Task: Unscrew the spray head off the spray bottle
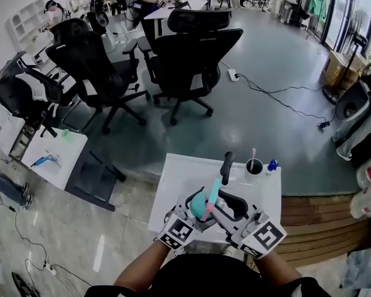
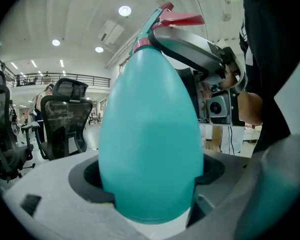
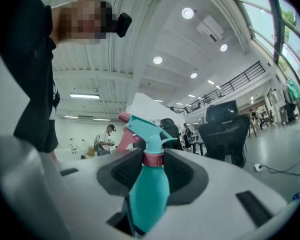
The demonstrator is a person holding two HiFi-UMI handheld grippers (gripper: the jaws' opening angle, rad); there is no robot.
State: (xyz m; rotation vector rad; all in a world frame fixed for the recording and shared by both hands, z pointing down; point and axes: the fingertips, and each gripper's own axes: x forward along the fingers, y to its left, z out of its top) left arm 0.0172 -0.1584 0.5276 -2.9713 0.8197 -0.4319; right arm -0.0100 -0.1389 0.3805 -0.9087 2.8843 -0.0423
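Right gripper view | right gripper clamps spray head, left gripper clamps spray bottle | I fear the smooth bottle slipping when twisted.

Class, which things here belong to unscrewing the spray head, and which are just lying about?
Job: bottle, spray head, left claw, right claw.
Lying about: cup, office chairs, power strip.
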